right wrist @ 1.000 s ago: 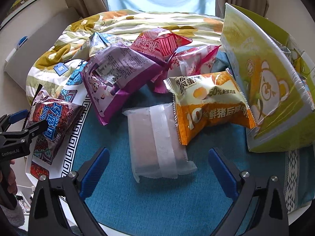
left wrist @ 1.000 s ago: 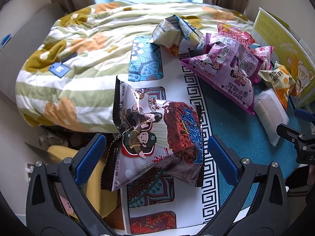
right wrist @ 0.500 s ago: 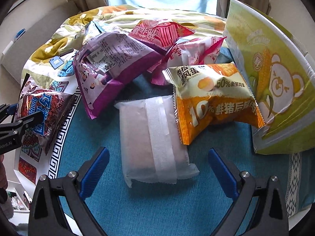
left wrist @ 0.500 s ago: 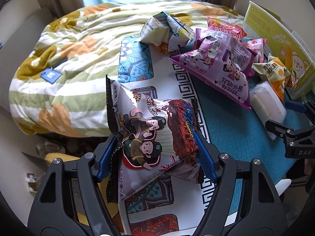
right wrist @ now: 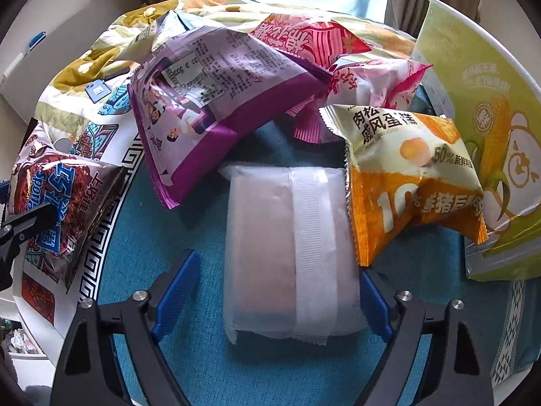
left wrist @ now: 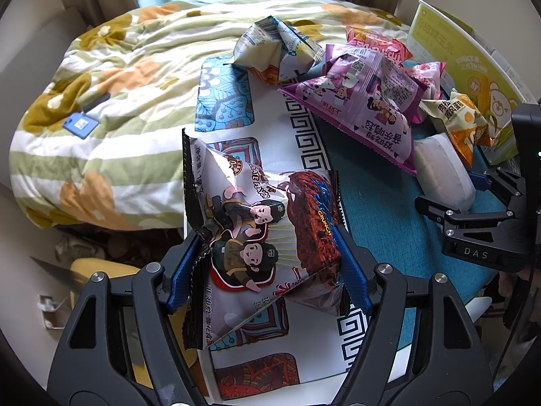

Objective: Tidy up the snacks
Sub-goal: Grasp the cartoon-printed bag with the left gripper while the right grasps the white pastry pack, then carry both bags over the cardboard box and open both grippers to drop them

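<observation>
My left gripper [left wrist: 267,267] is shut on a brown chocolate crunch snack bag [left wrist: 260,237] at the table's left edge; both blue pads press its sides. The bag also shows in the right wrist view [right wrist: 64,203]. My right gripper [right wrist: 274,291] is open around a white translucent packet [right wrist: 290,257] on the teal cloth; the right pad touches it, the left pad stands apart. The right gripper shows in the left wrist view [left wrist: 473,196]. A purple bag [right wrist: 209,101], an orange cake bag [right wrist: 409,182] and pink bags [right wrist: 314,40] lie behind.
A tall green corn bag [right wrist: 483,128] stands at the right. A white-blue bag [left wrist: 274,50] lies at the far side. A flowered quilt [left wrist: 111,101] on a bed lies beyond the table [left wrist: 389,213], with a blue phone [left wrist: 81,123] on it.
My left gripper closed on the chocolate snack bag. My right gripper moved forward over the white packet and its jaws narrowed around it.
</observation>
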Demonstrator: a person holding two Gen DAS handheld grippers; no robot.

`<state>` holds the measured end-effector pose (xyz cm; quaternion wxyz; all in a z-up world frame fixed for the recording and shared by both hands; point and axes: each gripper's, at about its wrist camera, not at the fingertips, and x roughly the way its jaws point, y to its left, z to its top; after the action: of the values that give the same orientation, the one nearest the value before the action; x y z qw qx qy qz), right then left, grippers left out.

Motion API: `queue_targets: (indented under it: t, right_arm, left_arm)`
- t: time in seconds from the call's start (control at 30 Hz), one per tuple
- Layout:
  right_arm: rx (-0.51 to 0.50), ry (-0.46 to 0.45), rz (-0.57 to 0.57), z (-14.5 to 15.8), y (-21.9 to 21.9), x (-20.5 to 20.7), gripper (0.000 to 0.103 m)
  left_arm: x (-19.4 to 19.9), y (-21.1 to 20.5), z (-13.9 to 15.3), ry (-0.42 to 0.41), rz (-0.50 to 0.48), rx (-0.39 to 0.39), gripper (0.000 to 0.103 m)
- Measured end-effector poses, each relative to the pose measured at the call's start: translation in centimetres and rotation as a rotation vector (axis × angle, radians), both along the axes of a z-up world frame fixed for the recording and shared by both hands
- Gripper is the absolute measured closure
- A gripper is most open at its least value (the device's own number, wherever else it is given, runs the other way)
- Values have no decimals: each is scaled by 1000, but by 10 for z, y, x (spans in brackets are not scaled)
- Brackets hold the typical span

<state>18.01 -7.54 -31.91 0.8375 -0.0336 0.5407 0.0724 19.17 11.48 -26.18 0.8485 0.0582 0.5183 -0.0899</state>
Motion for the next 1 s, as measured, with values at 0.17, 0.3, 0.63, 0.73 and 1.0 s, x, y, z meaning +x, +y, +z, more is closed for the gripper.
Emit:
queue_targets:
  t: [0.17, 0.3, 0.63, 0.73, 1.0]
  right_arm:
    - [5, -28, -7, 4, 1, -4, 42]
    - [15, -34, -12, 4, 1, -5, 45]
    - [103, -20, 1, 23, -16, -33, 46]
    - [122, -38, 10, 41, -21, -41, 46]
    - [144, -150, 43, 111, -71, -54, 46]
  left_arm:
    - [-1, -1, 3, -11, -5, -1, 32]
    - [-3, -2, 6, -17, -6, 2, 32]
    - [-15, -9, 40, -50, 43, -5, 33]
    - [-19, -18, 57, -69, 64, -18, 32]
    - [-23, -76, 109, -153, 96, -48, 32]
